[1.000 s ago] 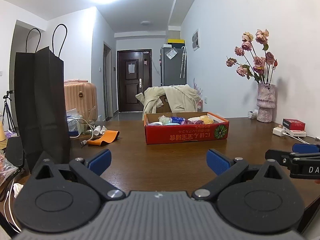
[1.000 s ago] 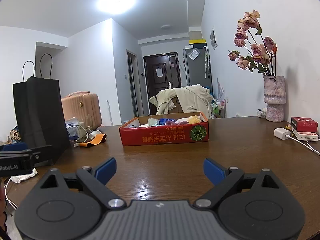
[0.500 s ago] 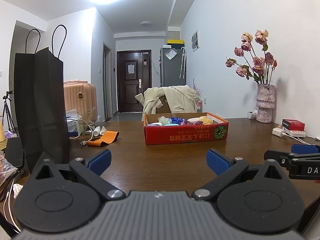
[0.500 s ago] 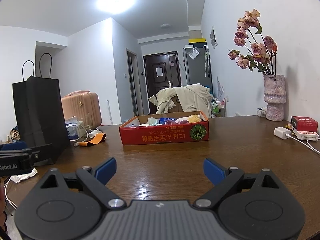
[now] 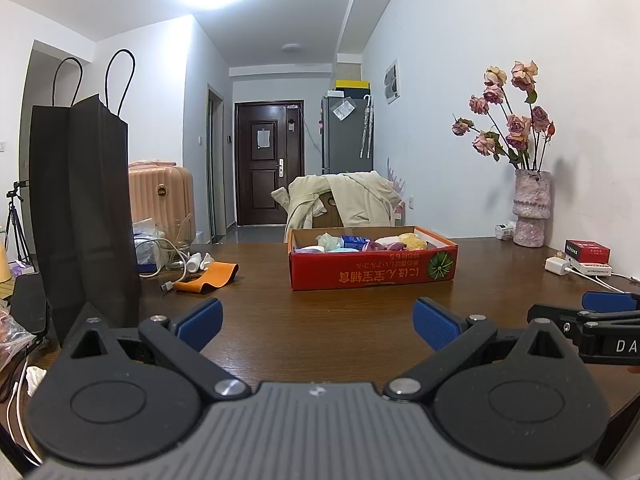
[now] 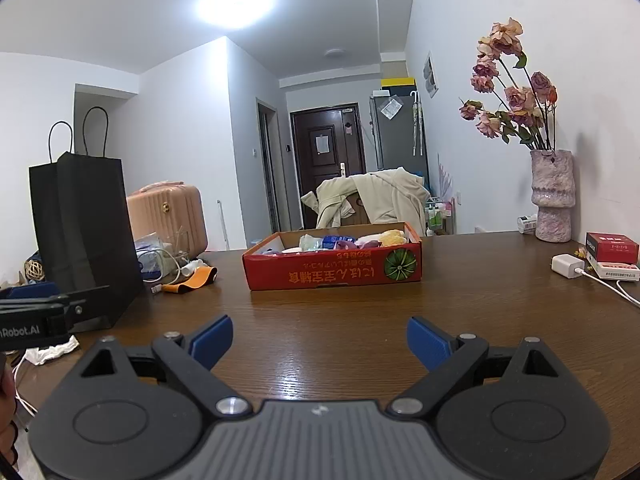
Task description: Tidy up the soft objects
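Soft objects of several colours, white, blue, purple and yellow, lie together inside a shallow red box that stands on the brown tabletop. Seen from the right wrist, the same box shows a green round picture on its front wall, and the soft objects fill its far part.

Both grippers hover over the tabletop on the near side of the box, well apart from it. The left gripper has its jaws spread wide, with nothing between the blue pads. The right gripper is the same: jaws released and holding nothing.

To the left of the box stands a tall black paper bag, upright, with two cord handles. Between the bag and the box lie an orange strap and a white cable. Behind the box a beige coat hangs over a chair. To the right of the box, near the wall, stands a pink vase with dry roses, and closer on that side are a white charger and a small red carton. A pink suitcase stands behind the bag.
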{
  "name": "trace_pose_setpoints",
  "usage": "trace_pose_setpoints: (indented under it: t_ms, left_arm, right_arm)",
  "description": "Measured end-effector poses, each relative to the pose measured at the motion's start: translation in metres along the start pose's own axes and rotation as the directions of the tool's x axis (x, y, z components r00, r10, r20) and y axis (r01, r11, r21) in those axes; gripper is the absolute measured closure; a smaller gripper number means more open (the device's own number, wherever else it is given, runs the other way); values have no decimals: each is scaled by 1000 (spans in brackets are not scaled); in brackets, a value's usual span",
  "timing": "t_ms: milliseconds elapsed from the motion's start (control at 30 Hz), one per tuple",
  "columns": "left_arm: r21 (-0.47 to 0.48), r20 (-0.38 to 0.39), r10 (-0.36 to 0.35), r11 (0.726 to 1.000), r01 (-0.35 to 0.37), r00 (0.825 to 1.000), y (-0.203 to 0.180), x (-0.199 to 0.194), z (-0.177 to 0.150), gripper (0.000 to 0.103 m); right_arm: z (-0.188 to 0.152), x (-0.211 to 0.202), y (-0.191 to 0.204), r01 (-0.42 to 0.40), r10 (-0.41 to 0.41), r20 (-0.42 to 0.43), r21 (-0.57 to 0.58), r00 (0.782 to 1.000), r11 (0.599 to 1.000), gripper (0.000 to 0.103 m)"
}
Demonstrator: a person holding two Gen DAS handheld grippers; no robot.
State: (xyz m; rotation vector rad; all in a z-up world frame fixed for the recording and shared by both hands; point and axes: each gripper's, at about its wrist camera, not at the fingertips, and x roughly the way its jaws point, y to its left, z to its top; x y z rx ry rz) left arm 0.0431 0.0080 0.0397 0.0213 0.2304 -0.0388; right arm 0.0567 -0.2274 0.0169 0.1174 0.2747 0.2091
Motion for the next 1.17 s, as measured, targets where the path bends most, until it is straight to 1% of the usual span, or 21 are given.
trace_pose_setpoints:
  t_ms: [300, 400, 733, 1100, 1167]
  left_arm:
    - [0, 6, -1, 1000, 1, 1000, 0, 0, 0, 0]
    - [0, 11, 0, 1000, 0, 1000, 0, -1, 1, 0]
    - [12, 65, -4, 1000, 3, 998, -4, -9, 3, 0]
    - [10, 65, -8, 1000, 8, 998, -4, -10, 2, 0]
    - [8, 63, -11, 1000, 10, 998, -4, -10, 2, 0]
  right_arm:
    - [-2, -1, 0, 1, -1, 5, 1, 1000, 1000, 9]
    - [-2, -2, 0, 4, -4, 18, -1, 1000, 1000, 9]
    - [0, -10, 3, 8, -7, 72, -14, 997, 1000, 9]
    - [0, -10, 4, 11, -10, 67, -13, 998, 1000, 8]
    - [-1, -10, 4, 12, -12, 67, -11, 998, 1000, 6]
